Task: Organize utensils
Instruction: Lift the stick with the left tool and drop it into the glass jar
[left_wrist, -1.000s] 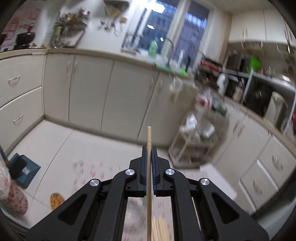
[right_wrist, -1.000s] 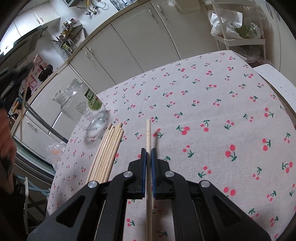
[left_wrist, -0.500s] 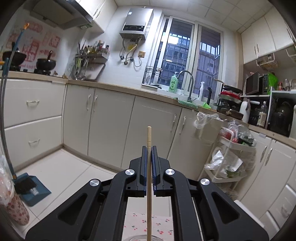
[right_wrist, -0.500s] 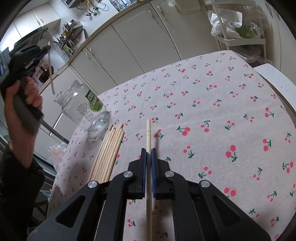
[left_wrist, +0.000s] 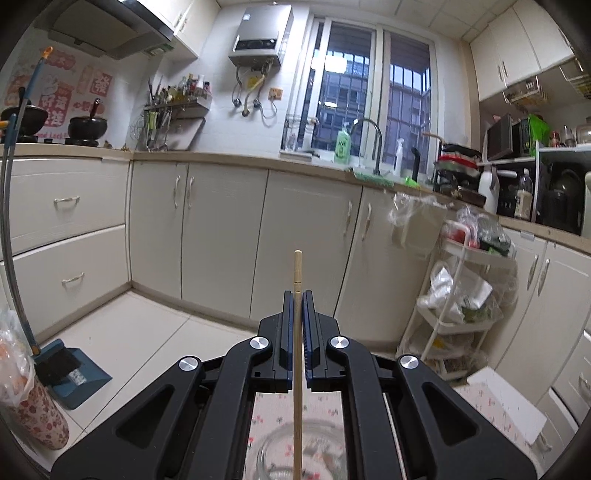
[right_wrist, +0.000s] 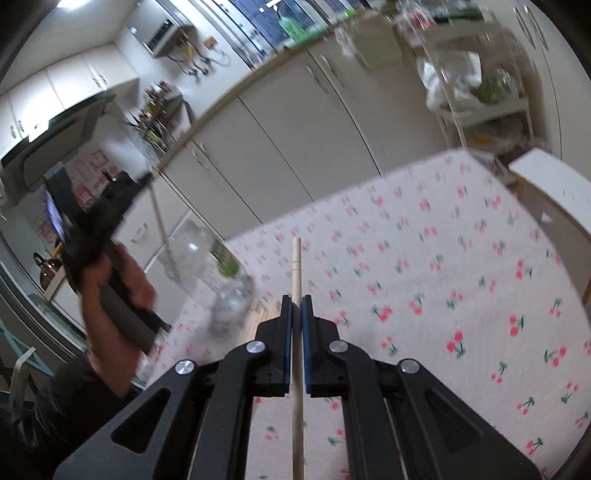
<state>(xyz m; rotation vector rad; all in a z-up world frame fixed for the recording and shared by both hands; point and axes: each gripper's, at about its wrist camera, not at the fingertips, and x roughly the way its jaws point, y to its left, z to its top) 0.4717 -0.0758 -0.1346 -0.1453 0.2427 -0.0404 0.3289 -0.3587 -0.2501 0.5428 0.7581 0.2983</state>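
Note:
My left gripper (left_wrist: 297, 295) is shut on a wooden chopstick (left_wrist: 297, 269) that stands upright between its fingers. Right under it shows the mouth of a clear glass jar (left_wrist: 325, 458). In the right wrist view a hand holds that left gripper (right_wrist: 144, 180) over the jar (right_wrist: 207, 254), and its chopstick (right_wrist: 160, 225) hangs down at the jar's mouth; blur hides whether it is inside. My right gripper (right_wrist: 296, 299) is shut on a second chopstick (right_wrist: 296, 266) above the cherry-print tablecloth (right_wrist: 443, 277). Several more chopsticks (right_wrist: 264, 314) lie beside the jar.
A white stool top (right_wrist: 554, 184) stands past the table's right edge. A white wire cart (left_wrist: 458, 306) with bags stands by the cabinets (left_wrist: 303, 240). A blue dustpan (left_wrist: 70, 369) with a long-handled brush and a patterned bag (left_wrist: 33, 417) sit on the floor at the left.
The left gripper has come down with its chopstick until it is over the jar's mouth. The right gripper has risen with its chopstick and tilted up, so more of the cabinets shows.

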